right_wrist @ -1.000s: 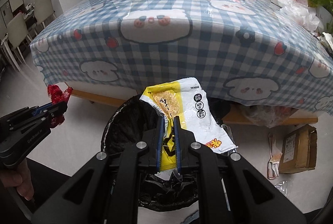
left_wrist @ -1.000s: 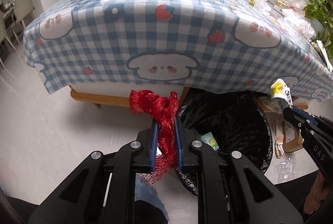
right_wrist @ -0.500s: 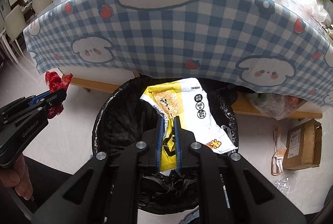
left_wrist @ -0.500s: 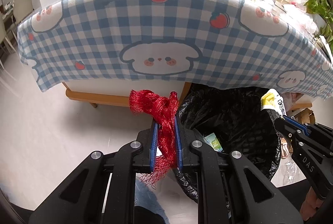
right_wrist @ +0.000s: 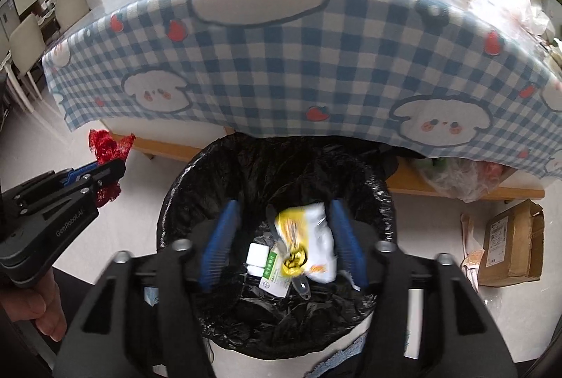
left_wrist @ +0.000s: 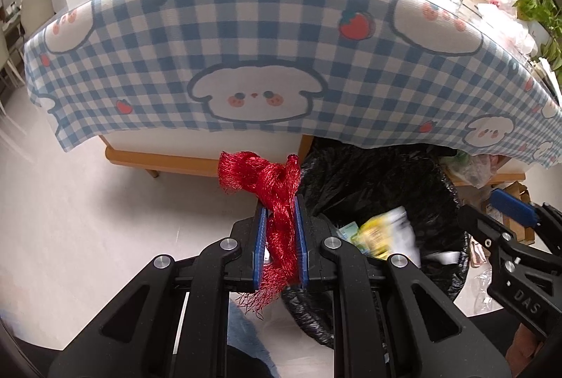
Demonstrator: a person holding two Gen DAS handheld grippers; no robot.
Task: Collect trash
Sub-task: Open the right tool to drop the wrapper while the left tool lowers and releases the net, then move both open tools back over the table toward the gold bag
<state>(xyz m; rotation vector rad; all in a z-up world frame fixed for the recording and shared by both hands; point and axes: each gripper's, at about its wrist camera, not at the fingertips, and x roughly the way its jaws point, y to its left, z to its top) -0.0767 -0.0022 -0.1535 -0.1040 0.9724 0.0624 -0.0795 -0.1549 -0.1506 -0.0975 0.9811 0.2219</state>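
Over the bin [right_wrist: 182, 181], right gripper [right_wrist: 284, 244] opening, wrapper [right_wrist: 305, 248] loose.

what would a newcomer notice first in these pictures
The yellow and white snack wrapper, blurred in mid-drop between the opening jaws of the right hand-held gripper, above the black-lined trash bin. Next, the red mesh net clamped in the left hand-held gripper, before the blue checked tablecloth.

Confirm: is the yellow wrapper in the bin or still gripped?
In the bin: the blurred yellow wrapper drops free inside the black bag, between the opening right gripper pads.
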